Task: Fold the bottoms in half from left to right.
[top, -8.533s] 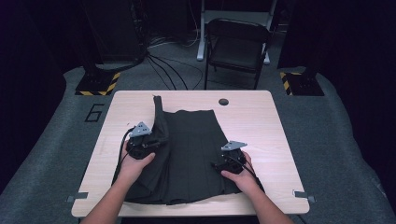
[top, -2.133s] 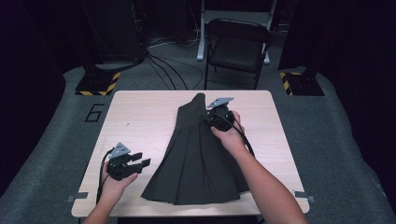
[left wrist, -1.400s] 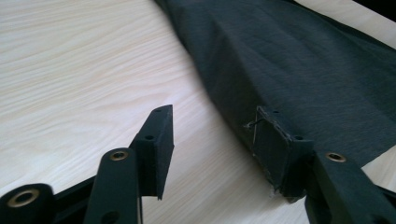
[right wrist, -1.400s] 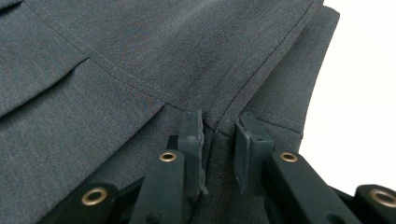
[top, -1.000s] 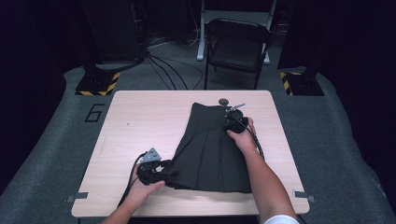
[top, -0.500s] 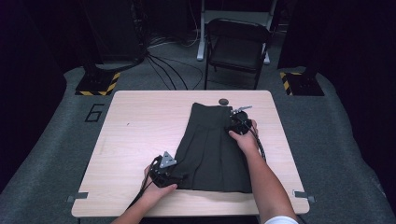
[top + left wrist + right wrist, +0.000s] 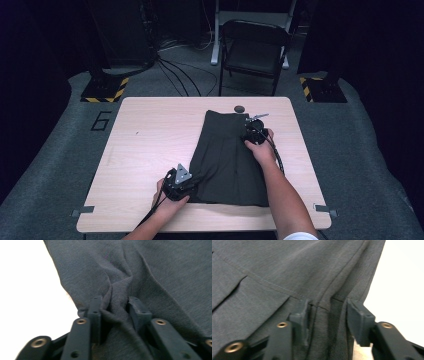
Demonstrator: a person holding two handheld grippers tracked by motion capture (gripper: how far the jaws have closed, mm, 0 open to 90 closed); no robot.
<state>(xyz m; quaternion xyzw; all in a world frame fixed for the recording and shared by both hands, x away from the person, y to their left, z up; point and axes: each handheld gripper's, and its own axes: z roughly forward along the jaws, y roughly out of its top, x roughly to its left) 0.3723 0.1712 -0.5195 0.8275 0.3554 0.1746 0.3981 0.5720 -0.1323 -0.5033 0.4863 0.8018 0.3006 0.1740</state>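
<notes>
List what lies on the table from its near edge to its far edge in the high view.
left gripper clamped on the near left corner of the dark skirt → right gripper at the skirt's far right part → small dark round thing on the table just beyond the skirt.

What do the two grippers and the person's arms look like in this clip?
Both grippers are black. The left gripper carries a grey three-cornered plate on top and trails a black cable toward the table edge; the right gripper has a similar grey plate and a black cable along the forearm. Up close, the jaws are dark, blocky, with brass-coloured rivets. Forearms are bare; a white sleeve edge shows.
</notes>
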